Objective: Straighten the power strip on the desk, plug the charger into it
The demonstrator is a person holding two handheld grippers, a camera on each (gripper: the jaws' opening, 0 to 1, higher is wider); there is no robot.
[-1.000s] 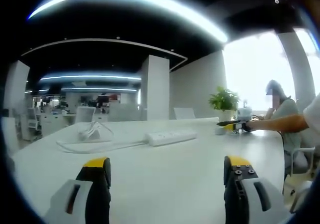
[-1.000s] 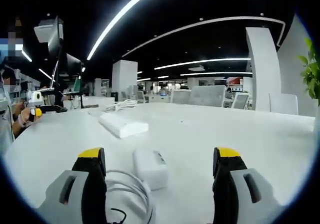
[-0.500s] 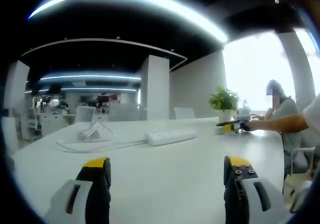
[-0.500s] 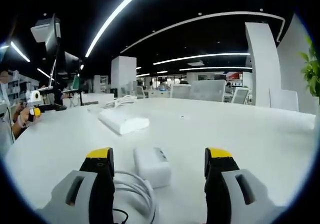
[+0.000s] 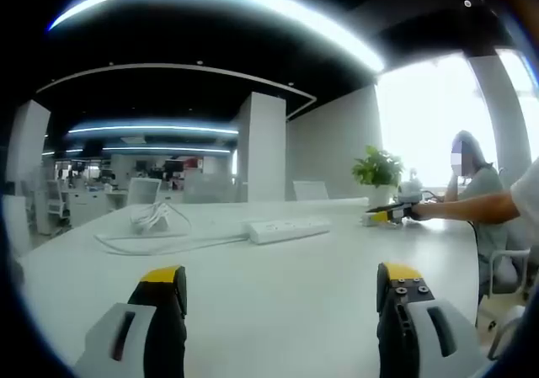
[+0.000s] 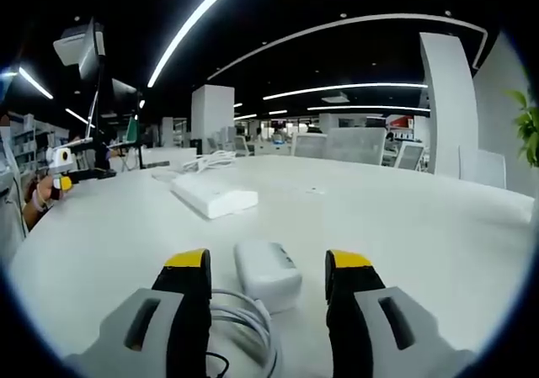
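White desk (image 5: 295, 294), long and glossy, office lights reflecting off it. Left gripper (image 5: 282, 290) hovers low over bare tabletop, jaws spread wide, nothing between them, yellow tips up. From its view the power strip (image 5: 289, 229) lies flat further along the desk, white, at a slant to the near edge, sockets up. Its cable (image 5: 160, 242) runs off its left end and loops loosely across the surface toward a small bundle of white cord (image 5: 152, 219). Potted plant (image 5: 377, 170) stands at the far right end of the desk by the bright window; a seated person (image 5: 482, 197) beyond it, arm stretched toward the table. Right gripper (image 6: 268, 264) sits low over the desk, jaws partly parted, one on each side of the charger (image 6: 268, 273) — cannot tell if the pads touch it, looks like a slim gap both sides. Charger is a white rounded brick, lying flat on the desk, its white lead (image 6: 244, 332) coiled just beside it and under the left jaw. In the right gripper view the power strip (image 6: 214, 196) lies beyond the charger, well apart from it, angled away to the left. Chairs (image 6: 354, 146) line the desk's far side.
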